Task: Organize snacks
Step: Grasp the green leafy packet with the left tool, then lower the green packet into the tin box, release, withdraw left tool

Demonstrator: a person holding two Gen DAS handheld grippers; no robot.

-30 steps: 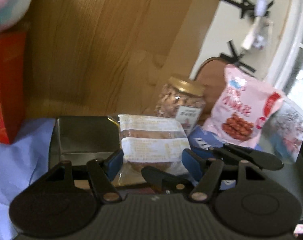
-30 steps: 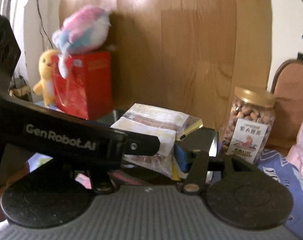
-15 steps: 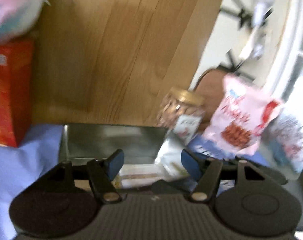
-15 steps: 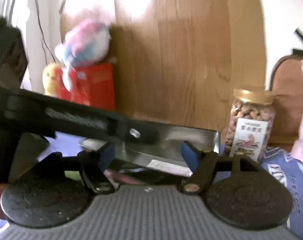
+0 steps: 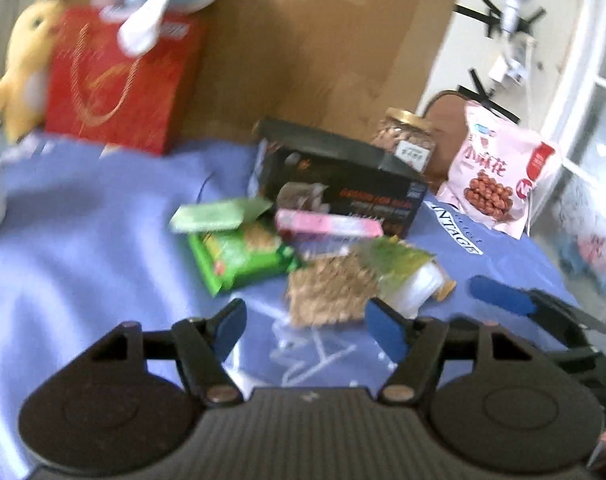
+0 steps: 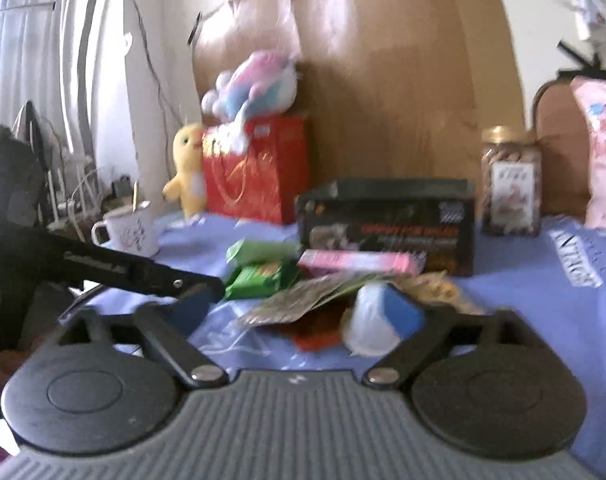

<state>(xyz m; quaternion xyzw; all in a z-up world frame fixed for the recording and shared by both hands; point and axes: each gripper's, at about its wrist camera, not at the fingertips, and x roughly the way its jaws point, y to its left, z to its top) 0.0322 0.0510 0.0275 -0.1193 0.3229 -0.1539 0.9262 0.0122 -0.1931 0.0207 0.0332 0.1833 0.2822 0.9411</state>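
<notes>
A black box stands on the blue cloth; it also shows in the right wrist view. In front of it lie a green cracker pack, a pink flat pack, a brown granola pack and a small white cup. My left gripper is open and empty, held above the cloth before this pile. My right gripper is open and empty, low, close to the white cup and a foil pack.
A nut jar and a pink snack bag stand at the back right. A red gift bag with plush toys and a white mug stand at the back left. A wooden board rises behind.
Both grippers have drawn back and up from the black box. The clear-wrapped pack held a second ago was let go into the box. The snack pile in front of the box has come into view.
</notes>
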